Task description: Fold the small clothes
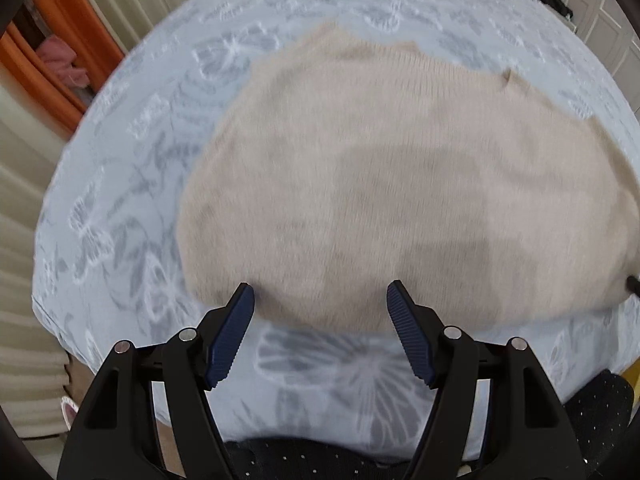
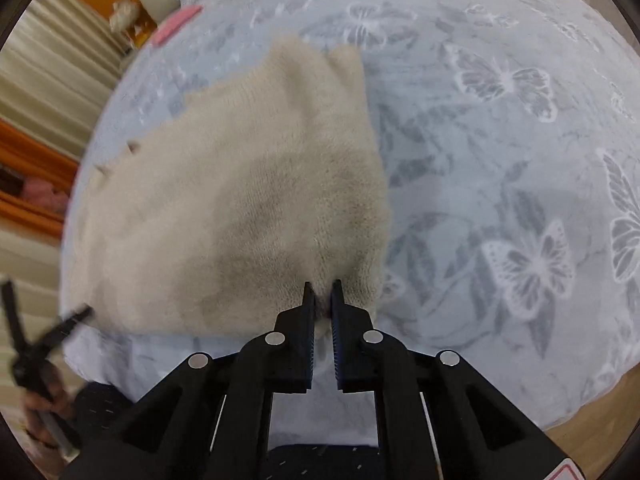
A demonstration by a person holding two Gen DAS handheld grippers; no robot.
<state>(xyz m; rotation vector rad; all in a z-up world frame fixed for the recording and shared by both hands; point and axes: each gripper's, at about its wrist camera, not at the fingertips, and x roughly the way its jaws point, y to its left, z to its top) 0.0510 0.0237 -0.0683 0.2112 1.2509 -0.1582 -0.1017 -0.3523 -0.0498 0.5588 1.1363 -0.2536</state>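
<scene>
A bed (image 1: 132,184) fills both views, covered by a pale blue-grey bedspread (image 2: 500,160) printed with white and grey butterflies and leaves. Spread on the bed, near the edge closest to the cameras, lies a cream knitted garment (image 1: 380,184), a small sweater by the look of it; it is blurred in both views. In the left wrist view the garment lies mostly flat, its near hem just short of the bed's near edge. In the right wrist view its right-hand side is gathered into upright folds.

Beyond the bed's far left side stand an orange shelf unit (image 1: 52,64) with pink fabric (image 1: 64,62) in it and ribbed cream curtains (image 2: 52,76). A flat pink item (image 2: 176,24) lies on the bed's far end, well apart from the garment.

The left tongs (image 1: 320,292) hang over the garment's near hem with their blue ribbed pads set wide apart, nothing pressed between them. The right tongs (image 2: 323,292) are closed on the garment's near right corner, a tuft of cream knit pinched between the pads. In the right wrist view the left tongs appear blurred beyond the garment's left edge, held by a hand (image 2: 44,404).
</scene>
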